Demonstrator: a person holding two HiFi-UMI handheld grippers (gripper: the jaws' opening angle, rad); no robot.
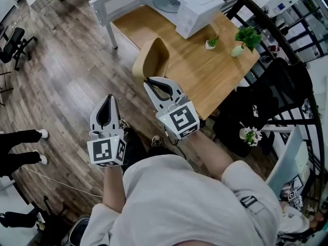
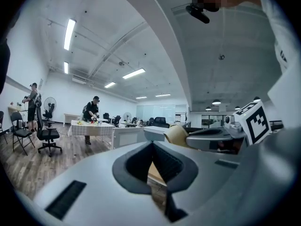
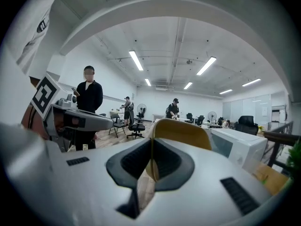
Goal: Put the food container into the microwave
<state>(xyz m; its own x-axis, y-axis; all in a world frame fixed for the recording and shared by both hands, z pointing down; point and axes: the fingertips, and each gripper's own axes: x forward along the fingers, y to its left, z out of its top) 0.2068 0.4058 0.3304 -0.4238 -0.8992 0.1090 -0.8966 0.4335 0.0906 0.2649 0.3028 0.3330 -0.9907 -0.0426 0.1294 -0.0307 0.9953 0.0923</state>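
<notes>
Microwave [image 1: 197, 9] stood at the top centre of the head view, on the far end of a wooden counter [image 1: 205, 78], its door [image 1: 119, 3] swung open toward the upper left and a round turntable [image 1: 166, 4] showing inside. No view showed what lay deeper in the oven. A tan chair [image 1: 151, 59] was pushed against the counter's near edge, and two small potted plants [image 1: 247, 38] sat on the counter toward the upper right.

In the lower middle of the frame, well short of the counter, the person held both tools over the wood floor [image 1: 66, 70]. The left tongs [image 1: 108, 100] pointed up the frame with tips pressed together and nothing between them; its own view [image 2: 153, 145] confirmed the pads meeting. The right tongs [image 1: 151, 82], just beside and slightly higher in the frame, were likewise closed and empty [image 3: 151, 142], aimed at the chair back [image 3: 181, 131] with the microwave [image 3: 237, 147] at right. A bystander in black [image 3: 89, 95] stood at left.
</notes>
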